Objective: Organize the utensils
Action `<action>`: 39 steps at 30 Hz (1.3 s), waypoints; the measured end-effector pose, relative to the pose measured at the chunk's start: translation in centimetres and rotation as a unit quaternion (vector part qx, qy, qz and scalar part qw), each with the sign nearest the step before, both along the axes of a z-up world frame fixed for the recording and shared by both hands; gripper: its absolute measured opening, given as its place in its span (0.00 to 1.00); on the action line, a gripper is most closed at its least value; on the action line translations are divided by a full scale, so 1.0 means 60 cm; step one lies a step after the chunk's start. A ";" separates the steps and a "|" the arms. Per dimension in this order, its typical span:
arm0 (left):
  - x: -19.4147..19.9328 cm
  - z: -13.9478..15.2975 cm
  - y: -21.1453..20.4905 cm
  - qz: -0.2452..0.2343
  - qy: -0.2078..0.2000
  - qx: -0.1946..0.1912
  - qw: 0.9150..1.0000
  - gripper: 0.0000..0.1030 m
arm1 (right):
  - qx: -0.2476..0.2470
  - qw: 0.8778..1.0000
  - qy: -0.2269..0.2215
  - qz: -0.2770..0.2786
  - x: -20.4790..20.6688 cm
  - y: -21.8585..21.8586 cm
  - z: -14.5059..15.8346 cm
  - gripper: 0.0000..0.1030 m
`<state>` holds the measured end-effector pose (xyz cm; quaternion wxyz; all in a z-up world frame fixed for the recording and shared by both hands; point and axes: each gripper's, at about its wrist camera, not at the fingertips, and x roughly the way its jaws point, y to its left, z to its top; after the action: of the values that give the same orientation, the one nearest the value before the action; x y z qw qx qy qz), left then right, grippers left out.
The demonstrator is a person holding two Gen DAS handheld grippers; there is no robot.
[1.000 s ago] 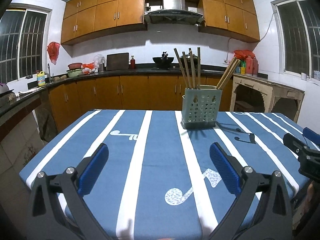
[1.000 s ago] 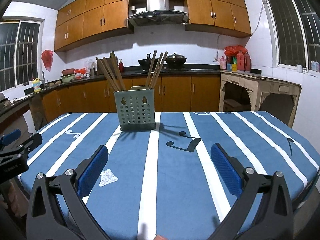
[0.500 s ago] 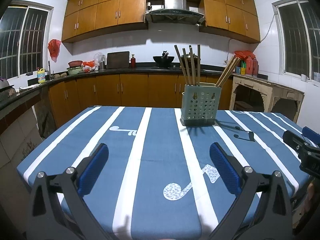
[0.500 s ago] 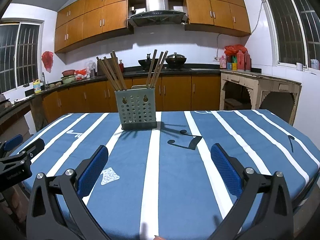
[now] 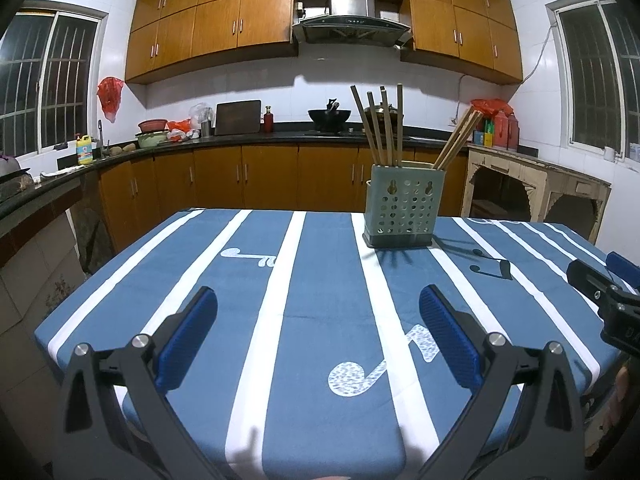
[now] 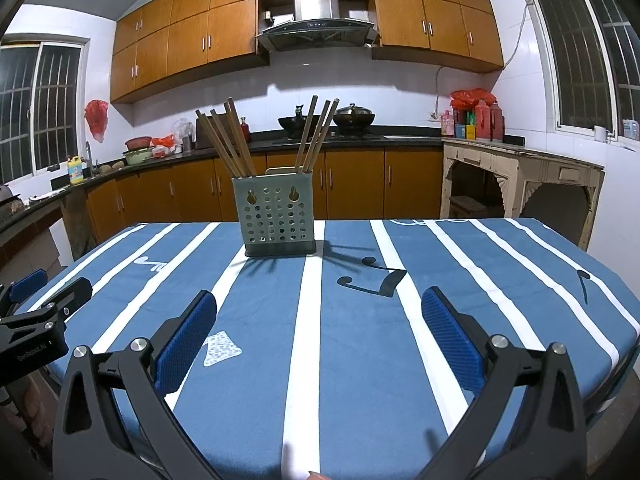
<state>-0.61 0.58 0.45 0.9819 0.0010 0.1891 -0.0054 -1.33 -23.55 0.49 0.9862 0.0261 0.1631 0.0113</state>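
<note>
Chopsticks [image 6: 228,140] stand in holder [image 6: 276,216], far side of table [image 6: 360,360], well beyond both grippers. Nearest: left gripper [image 5: 318,320] above near table edge, fingers spread wide, empty. Right gripper [image 6: 320,320] likewise splayed, empty, short of holder. Tablecloth [image 5: 320,280] blue, white stripes, music notes. Holder grey-green, perforated, upright; sticks in two bunches, leaning outward left and right. Behind holder: counter [image 5: 248,136], wok [image 5: 329,114], range hood [image 5: 351,20].
</note>
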 end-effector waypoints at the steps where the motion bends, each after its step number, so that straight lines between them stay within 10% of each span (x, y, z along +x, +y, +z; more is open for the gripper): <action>1: 0.000 0.000 0.000 0.000 0.000 0.000 1.000 0.96 | 0.000 1.000 0.000 0.000 -0.001 0.000 -0.001 0.98; 39: -0.001 -0.007 0.001 0.002 0.002 0.002 1.000 0.96 | 0.005 1.000 0.009 0.002 -0.008 0.004 -0.011 0.98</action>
<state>-0.68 0.62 0.04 0.9816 0.0025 0.1910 -0.0031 -1.81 -23.32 -0.19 0.9846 0.0303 0.1716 0.0140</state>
